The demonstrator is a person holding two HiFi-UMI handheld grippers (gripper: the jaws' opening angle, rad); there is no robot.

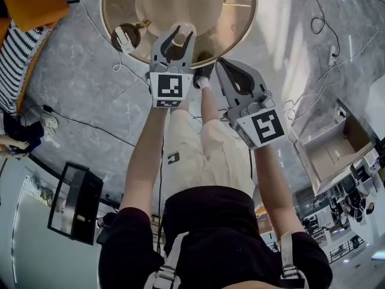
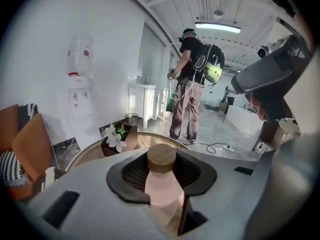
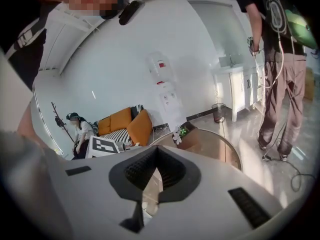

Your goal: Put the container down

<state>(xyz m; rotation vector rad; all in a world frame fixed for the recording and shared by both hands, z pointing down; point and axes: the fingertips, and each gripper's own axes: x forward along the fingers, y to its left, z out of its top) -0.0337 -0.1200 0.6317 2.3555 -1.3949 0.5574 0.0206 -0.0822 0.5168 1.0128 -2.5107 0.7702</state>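
Note:
The container (image 1: 182,29) is a pale pink jar with a round wooden lid (image 2: 161,156). My left gripper (image 1: 179,36) is shut on it, and the dark pads (image 2: 200,171) press its sides. In the head view it hangs over the near rim of the round wooden table (image 1: 237,23). My right gripper (image 1: 224,65) is just right of it, off the table's edge. Its jaws (image 3: 156,156) are shut with nothing between them. The jar's base is hidden by the left gripper's body.
A brown planter with white flowers (image 2: 117,136) stands on the table. Cables (image 1: 319,23) trail over the grey floor. An open cardboard box (image 1: 331,152) lies at right, a black frame (image 1: 75,202) at left. One person stands (image 2: 192,84) beyond the table; another sits by the orange sofa (image 3: 122,121).

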